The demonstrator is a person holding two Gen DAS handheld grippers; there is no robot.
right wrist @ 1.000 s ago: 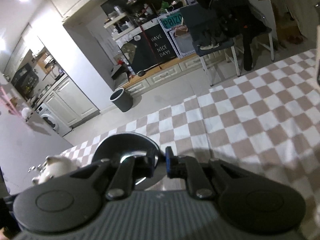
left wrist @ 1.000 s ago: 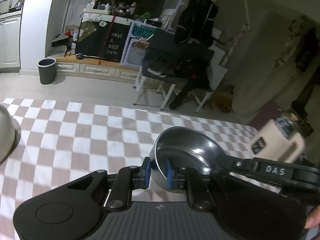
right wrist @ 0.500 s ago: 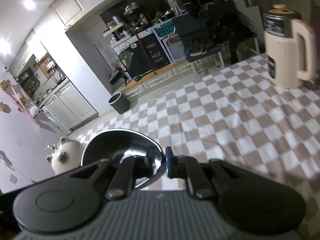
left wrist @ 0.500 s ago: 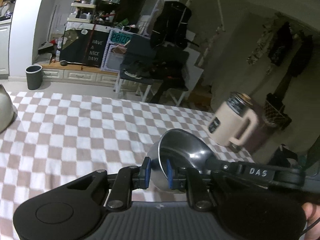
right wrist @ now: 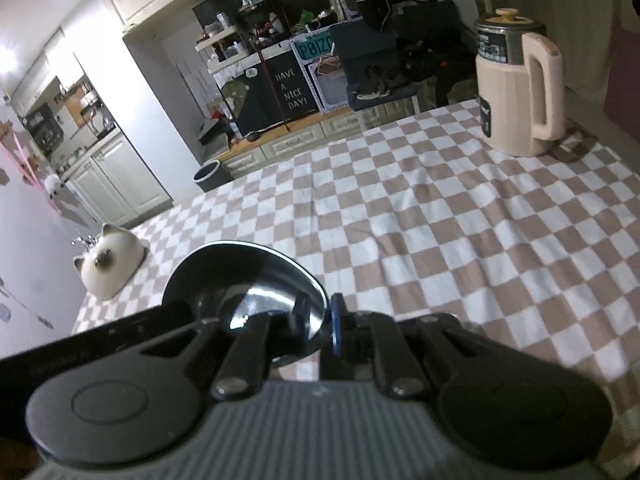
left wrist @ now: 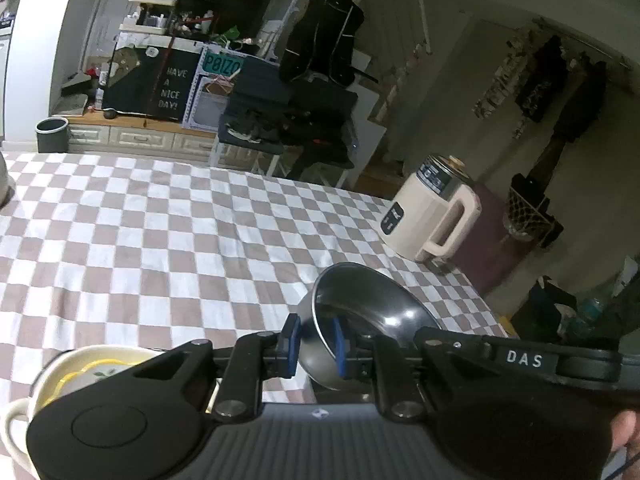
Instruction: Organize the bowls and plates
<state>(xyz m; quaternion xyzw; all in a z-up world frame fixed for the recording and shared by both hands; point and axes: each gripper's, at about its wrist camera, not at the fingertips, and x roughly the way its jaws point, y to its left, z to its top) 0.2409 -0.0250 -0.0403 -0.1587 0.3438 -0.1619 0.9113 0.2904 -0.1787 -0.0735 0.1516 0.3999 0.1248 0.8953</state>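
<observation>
The steel bowl [left wrist: 368,320] is held above the checked tablecloth [left wrist: 168,240] by both grippers at once. The left gripper [left wrist: 316,344] is closed narrowly on the bowl's rim, one blue pad [left wrist: 291,344] against the outer wall and the other inside the bowl. The right gripper [right wrist: 320,324] is likewise clamped on the rim of the same bowl [right wrist: 240,276] at its opposite side, one pad inside and the blue-edged pad [right wrist: 337,330] outside. The bowl is seen tilted, its polished interior facing the cameras. A cream jug with a handle [right wrist: 516,92] stands upright on the cloth near the far corner, well apart from the bowl. A cat-shaped ceramic dish [right wrist: 108,264] rests near the table's edge in the right wrist view. A cream cup with a yellow-lined interior [left wrist: 80,376] is noted low in the left wrist view, partly hidden by the gripper body. Part of a hand [left wrist: 624,428] shows at the lower right edge.
</observation>
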